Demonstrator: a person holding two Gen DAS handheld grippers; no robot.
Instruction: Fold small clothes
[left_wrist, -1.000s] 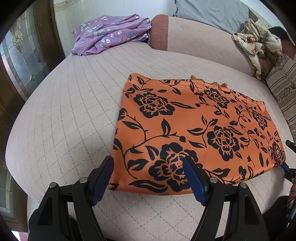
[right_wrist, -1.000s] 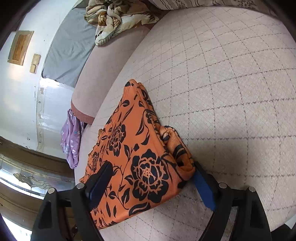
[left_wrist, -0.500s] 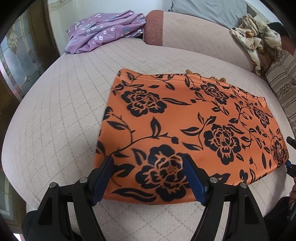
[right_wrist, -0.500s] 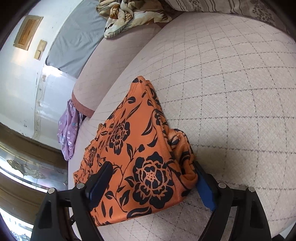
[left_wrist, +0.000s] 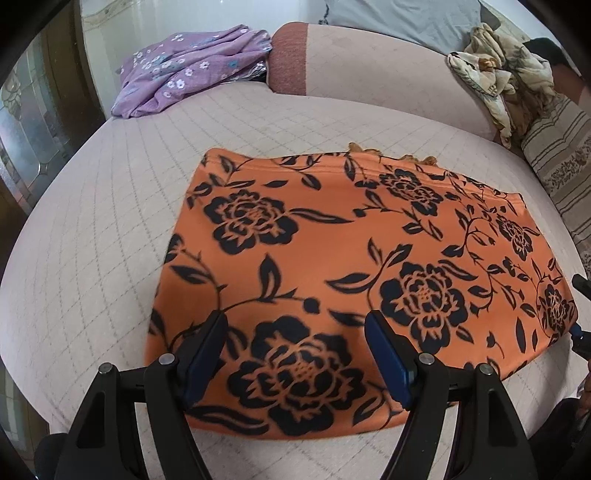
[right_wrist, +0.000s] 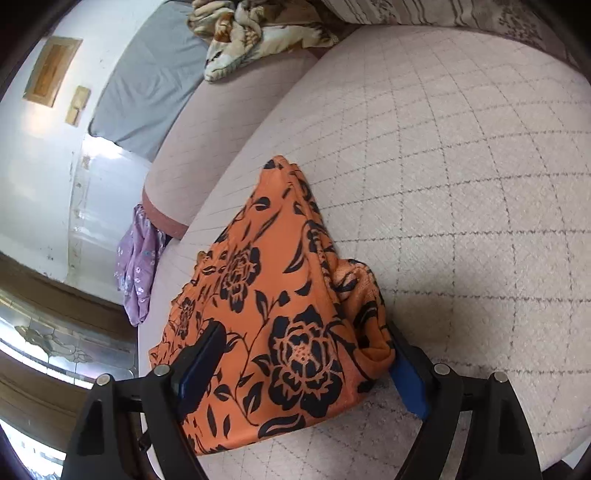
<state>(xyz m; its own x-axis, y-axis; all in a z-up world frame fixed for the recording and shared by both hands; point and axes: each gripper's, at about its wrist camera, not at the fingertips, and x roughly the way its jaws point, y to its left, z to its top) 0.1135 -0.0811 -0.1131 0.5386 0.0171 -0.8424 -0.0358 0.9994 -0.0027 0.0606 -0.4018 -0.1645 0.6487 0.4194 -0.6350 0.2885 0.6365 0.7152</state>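
Note:
An orange garment with black flowers (left_wrist: 351, 258) lies folded flat on the quilted bed (left_wrist: 92, 240). My left gripper (left_wrist: 295, 328) is open, its two blue-padded fingers over the garment's near edge, one on each side of a large flower. The same garment shows in the right wrist view (right_wrist: 280, 314), its right end lifted and bunched. My right gripper (right_wrist: 306, 347) is open and straddles that bunched near corner. The right gripper's tip also shows at the far right of the left wrist view (left_wrist: 580, 332).
A purple flowered garment (left_wrist: 192, 66) lies at the bed's far left corner. A beige patterned cloth (left_wrist: 495, 74) is heaped at the far right by a striped pillow (left_wrist: 557, 166). A pink bolster (left_wrist: 369, 74) runs along the back.
Both grippers have moved forward over the orange garment: the left fingers now sit further in from its near edge, and the right fingers reach further around the bunched corner.

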